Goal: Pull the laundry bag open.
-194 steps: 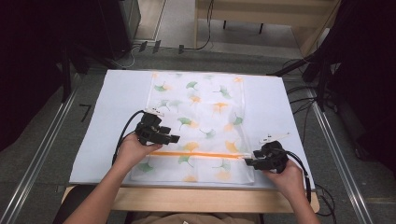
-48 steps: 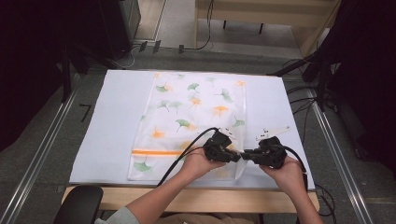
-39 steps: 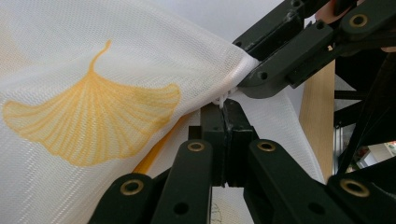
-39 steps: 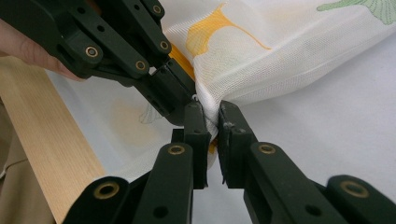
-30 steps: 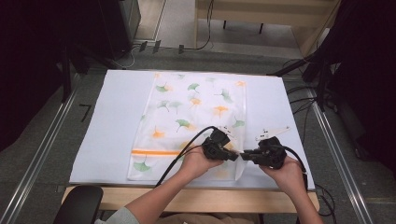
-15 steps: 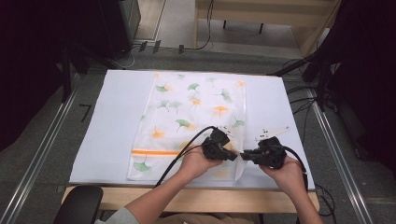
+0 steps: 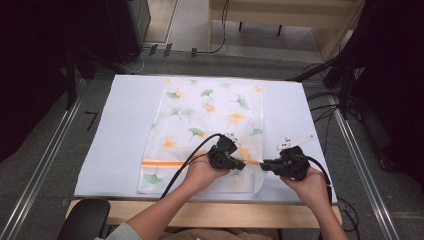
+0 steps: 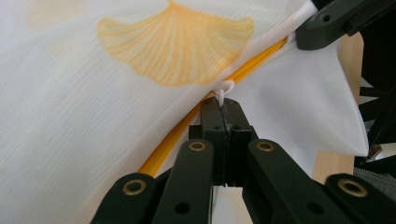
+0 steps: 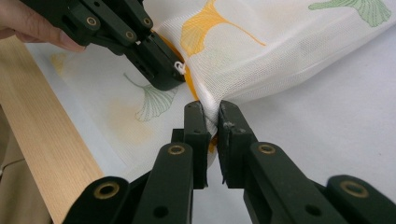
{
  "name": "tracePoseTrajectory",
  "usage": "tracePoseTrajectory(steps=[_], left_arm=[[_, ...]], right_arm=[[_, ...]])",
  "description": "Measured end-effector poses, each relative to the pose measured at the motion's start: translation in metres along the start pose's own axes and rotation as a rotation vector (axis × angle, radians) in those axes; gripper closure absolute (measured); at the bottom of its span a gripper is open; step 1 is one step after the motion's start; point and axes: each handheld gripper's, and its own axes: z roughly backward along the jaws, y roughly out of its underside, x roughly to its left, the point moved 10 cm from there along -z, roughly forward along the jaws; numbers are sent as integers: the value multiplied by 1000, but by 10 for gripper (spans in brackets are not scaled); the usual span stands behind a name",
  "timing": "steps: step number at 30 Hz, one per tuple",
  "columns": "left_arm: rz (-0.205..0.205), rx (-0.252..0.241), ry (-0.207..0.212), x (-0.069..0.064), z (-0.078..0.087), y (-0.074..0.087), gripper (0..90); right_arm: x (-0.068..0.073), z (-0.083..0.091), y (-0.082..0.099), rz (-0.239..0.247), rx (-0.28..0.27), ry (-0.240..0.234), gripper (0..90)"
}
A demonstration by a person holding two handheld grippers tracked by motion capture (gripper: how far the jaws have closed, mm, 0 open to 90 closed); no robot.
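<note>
A white mesh bag (image 7: 210, 110) printed with green and orange leaves lies flat on a white mat (image 7: 115, 130). An orange zipper (image 7: 165, 163) runs across its near end. My left gripper (image 7: 239, 164) is shut on the small white zipper pull (image 8: 225, 88), close to the bag's right edge. In the left gripper view the orange zipper (image 8: 187, 128) leads away under the jaws. My right gripper (image 9: 212, 114) is shut on a pinched fold of the bag (image 9: 261, 60) at the zipper's right end. In the high view the right gripper (image 7: 264, 165) sits just right of the left one.
The mat covers a table with a wooden front edge (image 7: 210, 212). Metal rails (image 7: 45, 165) run along both sides. Cables (image 7: 325, 107) lie off the table's right side. A black chair part (image 7: 82, 217) shows at the lower left.
The left gripper went from the zipper's left part rightward along it until it stood beside the right gripper. Over the last second both hands have stayed still.
</note>
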Motion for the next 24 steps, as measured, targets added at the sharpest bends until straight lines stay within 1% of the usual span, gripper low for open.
tracePoseTrajectory(steps=[3,5,9,13,16,18,19,24], left_arm=[[-9,2,0,0,1,0,900],[-9,-6,-3,0,1,0,900],[-7,-2,-13,1,0,0,900],[-7,-5,-6,1,1,0,900],[-6,-7,-8,1,1,0,900],[-10,2,-8,2,2,1,900],[-6,0,-1,2,2,1,900],[3,3,4,2,3,2,900]], right_arm=[[0,0,0,0,0,2,851],[-1,0,0,1,-1,6,851],[-1,-1,0,-1,1,5,851],[-1,0,0,1,0,7,851],[-2,0,0,0,-2,6,851],[-2,0,0,0,-2,6,851],[-2,0,0,1,-2,6,851],[-2,0,1,2,1,6,851]])
